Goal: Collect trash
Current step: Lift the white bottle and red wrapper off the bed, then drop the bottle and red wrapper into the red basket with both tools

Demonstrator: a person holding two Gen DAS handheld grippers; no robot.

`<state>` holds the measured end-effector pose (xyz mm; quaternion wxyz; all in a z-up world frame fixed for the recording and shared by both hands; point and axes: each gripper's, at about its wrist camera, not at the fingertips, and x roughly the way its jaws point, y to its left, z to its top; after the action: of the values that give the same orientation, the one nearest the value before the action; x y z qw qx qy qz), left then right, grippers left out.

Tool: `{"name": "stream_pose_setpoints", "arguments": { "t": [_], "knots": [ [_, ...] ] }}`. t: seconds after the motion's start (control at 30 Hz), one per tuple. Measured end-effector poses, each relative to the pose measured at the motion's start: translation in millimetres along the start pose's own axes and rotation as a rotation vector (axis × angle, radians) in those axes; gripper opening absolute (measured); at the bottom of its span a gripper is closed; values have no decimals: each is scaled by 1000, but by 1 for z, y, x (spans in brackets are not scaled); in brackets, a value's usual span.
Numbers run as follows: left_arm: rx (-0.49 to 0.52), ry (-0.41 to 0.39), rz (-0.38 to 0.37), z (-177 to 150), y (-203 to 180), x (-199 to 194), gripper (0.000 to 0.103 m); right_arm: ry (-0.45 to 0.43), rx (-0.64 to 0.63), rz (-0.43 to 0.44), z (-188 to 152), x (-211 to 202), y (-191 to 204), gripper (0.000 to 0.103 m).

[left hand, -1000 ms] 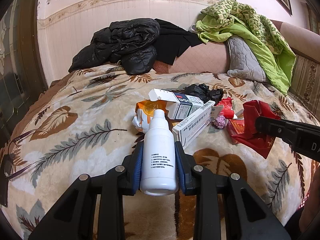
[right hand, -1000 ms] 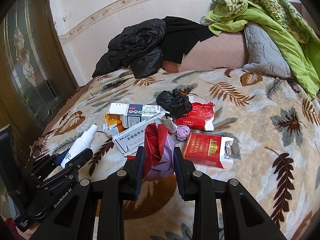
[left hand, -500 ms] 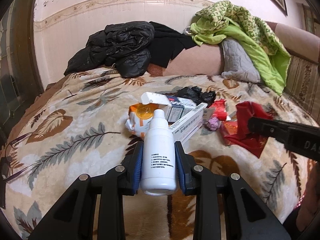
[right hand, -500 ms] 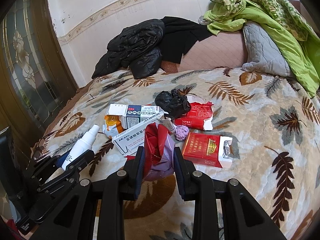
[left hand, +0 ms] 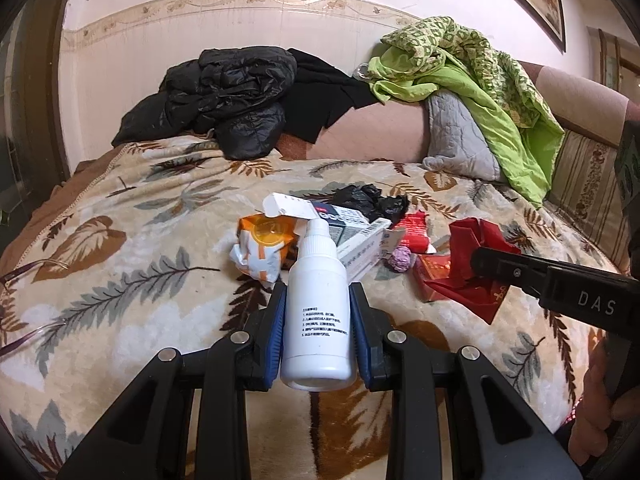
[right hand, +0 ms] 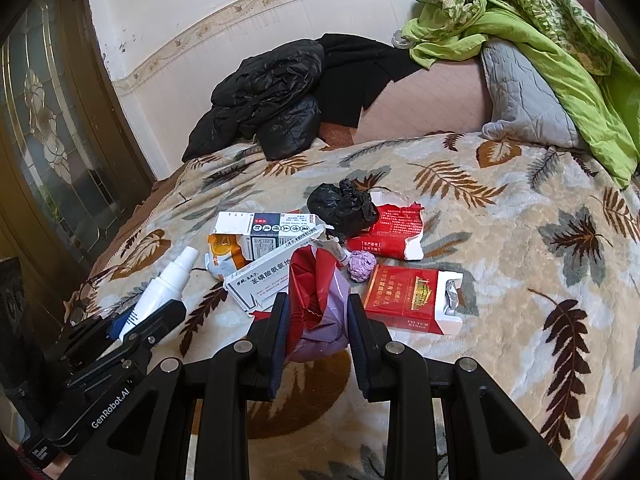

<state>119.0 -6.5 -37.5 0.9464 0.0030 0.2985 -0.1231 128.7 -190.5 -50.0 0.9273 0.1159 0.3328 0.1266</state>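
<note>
A white plastic spray bottle (left hand: 318, 312) is clamped between the blue pads of the left gripper (left hand: 318, 320), nozzle pointing away from the camera, and is held above the leaf-patterned blanket (left hand: 132, 280) that covers the bed. From the right wrist view the same bottle (right hand: 164, 288) is seen at the lower left, slanting out of the left gripper (right hand: 136, 320). A red plastic bag (right hand: 316, 300) with a pale lilac inside is pinched between the pads of the right gripper (right hand: 318, 312), its crumpled top standing up above the fingers; in the left wrist view this bag (left hand: 476, 268) is seen hanging from the tip of the right gripper (left hand: 480, 260), above the blanket. The rest of the trash is gathered in a loose heap on the middle of the blanket: an open white medicine carton (right hand: 268, 228), a long white box with printed characters (right hand: 260, 280) lying just in front of it, a crumpled orange and white packet (right hand: 224, 252) at the left of the heap, a balled black plastic bag (right hand: 342, 208) at the back, a torn red cigarette wrapper (right hand: 392, 232), an opened red cigarette pack (right hand: 412, 300) beside the held bag, and a small purple paper ball (right hand: 362, 265) between them. A black padded jacket (right hand: 268, 96) and a green quilt (right hand: 540, 20) are piled at the far end of the bed.
</note>
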Motion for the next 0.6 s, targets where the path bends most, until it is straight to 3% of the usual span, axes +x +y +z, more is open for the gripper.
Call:
{"name": "stream_pose_setpoints", "arguments": {
  "t": [0.27, 0.47, 0.6],
  "knots": [
    [25, 8, -82, -5, -23, -5, 29, -16, 105, 41, -8, -30, -17, 30],
    [50, 26, -159, -10, -53, -18, 29, -44, 174, 40, -27, -81, -50, 30],
    [112, 27, -250, -7, -91, -33, 29, -75, 207, -2, -42, -129, -79, 30]
  ]
}}
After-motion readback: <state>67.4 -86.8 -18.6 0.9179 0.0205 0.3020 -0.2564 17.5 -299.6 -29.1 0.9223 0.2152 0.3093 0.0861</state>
